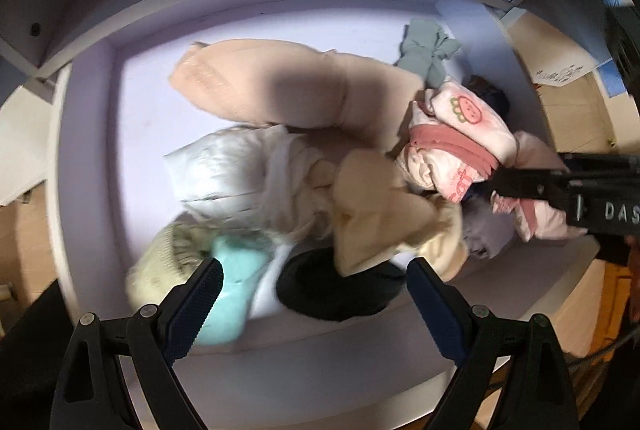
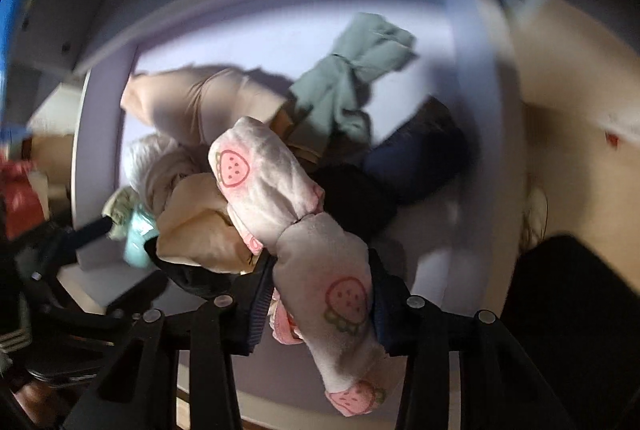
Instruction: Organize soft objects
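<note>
While sorting the pile | right gripper clamped on strawberry-print pink garment, raised to clear heap in white drawer | left gripper spread wide, empty, above black cloth, poised for next pick

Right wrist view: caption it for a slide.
Right gripper shut on a strawberry-print pink garment above a pile of soft clothes in a white bin.

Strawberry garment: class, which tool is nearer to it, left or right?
Right. The right tool is shut on the strawberry garment; the left tool hangs open over the teal and black items beside it.
</note>
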`<state>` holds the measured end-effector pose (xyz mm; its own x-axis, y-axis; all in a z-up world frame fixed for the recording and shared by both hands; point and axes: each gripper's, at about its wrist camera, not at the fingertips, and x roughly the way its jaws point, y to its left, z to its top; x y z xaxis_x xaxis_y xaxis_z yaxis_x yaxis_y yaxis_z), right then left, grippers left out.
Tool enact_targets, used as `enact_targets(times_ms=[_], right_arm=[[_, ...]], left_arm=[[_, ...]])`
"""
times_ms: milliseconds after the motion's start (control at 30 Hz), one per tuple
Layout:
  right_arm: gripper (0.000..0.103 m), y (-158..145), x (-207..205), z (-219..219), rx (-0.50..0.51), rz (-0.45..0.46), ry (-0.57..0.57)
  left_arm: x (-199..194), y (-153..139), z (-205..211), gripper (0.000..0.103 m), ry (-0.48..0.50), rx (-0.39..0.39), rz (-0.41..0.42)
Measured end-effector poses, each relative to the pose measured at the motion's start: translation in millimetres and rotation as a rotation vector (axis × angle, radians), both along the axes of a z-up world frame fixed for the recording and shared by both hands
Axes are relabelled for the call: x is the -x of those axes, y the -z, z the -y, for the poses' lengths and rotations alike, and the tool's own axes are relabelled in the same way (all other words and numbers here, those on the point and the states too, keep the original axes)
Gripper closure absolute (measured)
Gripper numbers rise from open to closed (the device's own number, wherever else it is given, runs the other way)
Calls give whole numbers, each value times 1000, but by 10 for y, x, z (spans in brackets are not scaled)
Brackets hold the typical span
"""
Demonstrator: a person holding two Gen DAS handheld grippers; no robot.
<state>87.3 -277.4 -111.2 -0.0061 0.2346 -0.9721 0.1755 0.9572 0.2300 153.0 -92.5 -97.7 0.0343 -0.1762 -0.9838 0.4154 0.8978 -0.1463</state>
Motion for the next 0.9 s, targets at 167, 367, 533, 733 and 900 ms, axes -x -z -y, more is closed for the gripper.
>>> enact_targets(times_ms=[167,367,533,733,900], right_arm=[[59,-261,47,151,-8,35,68],[59,-179,20,269,-16,43,145],[59,-105,-15,333,14,45,191],[59,-75,-27,331,24,44,191],[59,-82,-57,283,13,56,184]], left_arm=[[-32,64,237,9,31,56,-20],[-83,261,461,12,88,42,-37],[-136,338,616,26,158,21,28],[-242,332,546,70,135,-9,64],[-415,315,139,71,-83,123,13]])
